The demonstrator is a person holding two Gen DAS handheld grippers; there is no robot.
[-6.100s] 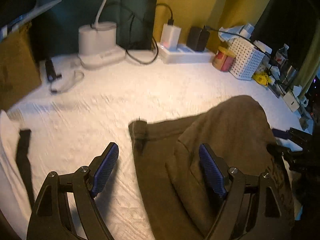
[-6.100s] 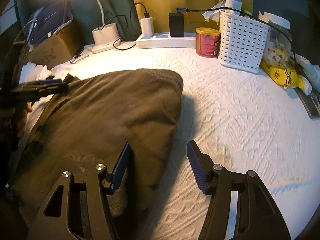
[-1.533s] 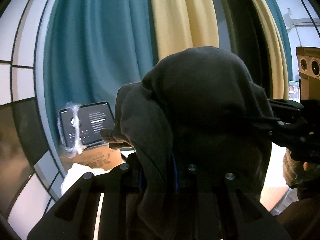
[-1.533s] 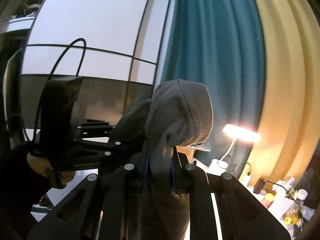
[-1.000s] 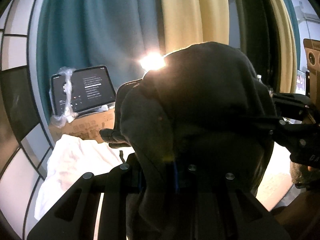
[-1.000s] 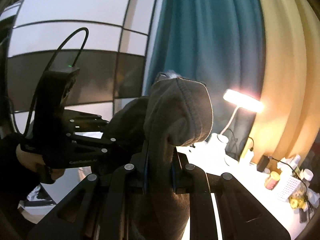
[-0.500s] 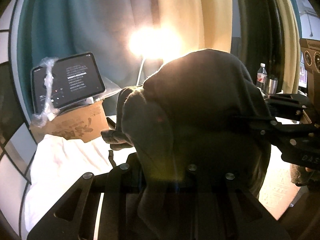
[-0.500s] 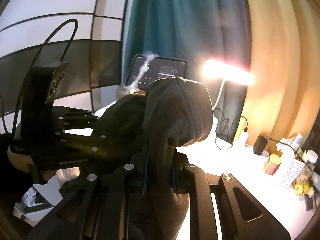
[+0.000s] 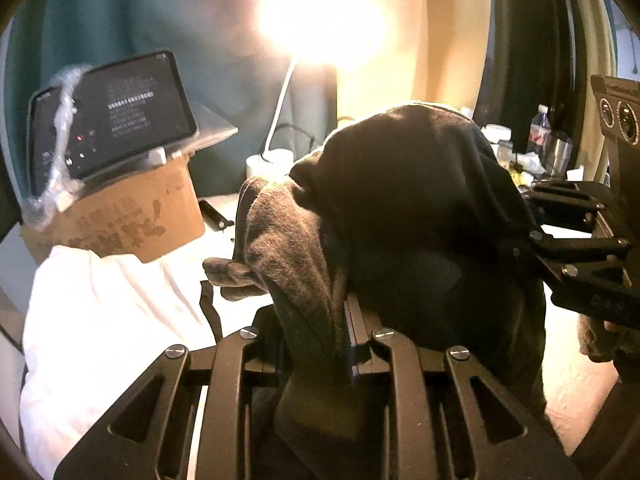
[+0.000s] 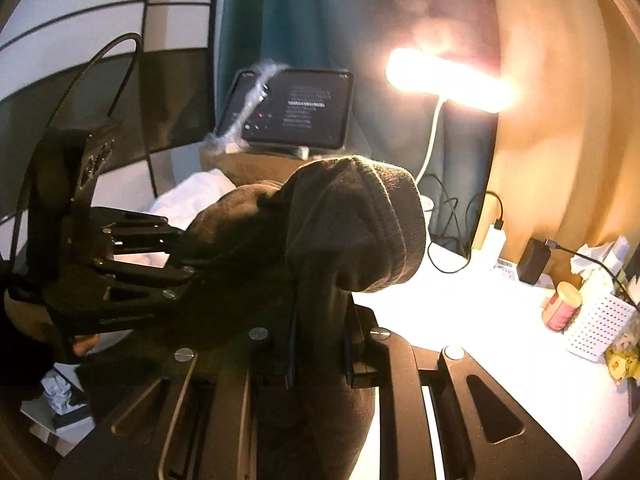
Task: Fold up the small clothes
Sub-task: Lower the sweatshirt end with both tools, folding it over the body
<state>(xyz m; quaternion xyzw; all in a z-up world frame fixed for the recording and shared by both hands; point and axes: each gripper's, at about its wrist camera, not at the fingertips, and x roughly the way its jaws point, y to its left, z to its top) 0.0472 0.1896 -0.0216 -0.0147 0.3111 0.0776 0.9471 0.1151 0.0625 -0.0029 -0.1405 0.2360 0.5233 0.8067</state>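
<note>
A dark brown fleece garment [image 9: 420,216] hangs in the air between both grippers, above the white-covered table [image 10: 500,344]. My left gripper [image 9: 320,344] is shut on one bunched edge of it, and the cloth spills over the closed jaws. My right gripper [image 10: 320,344] is shut on another bunched edge of the garment [image 10: 352,232]. Each gripper shows in the other's view: the right one [image 9: 576,256] at the right edge, the left one [image 10: 120,272] at the left. The fingertips are hidden by cloth.
A lit desk lamp [image 10: 444,76] stands at the back of the table. A tablet [image 9: 108,116] rests on a cardboard box [image 9: 120,220] at back left. A power strip with chargers [image 10: 516,256], a red can [image 10: 560,306] and a white basket [image 10: 596,320] line the back right.
Both grippers have come down and tipped forward with the garment still held. The lamp, tablet, box and table have risen into view where curtain and wall showed before.
</note>
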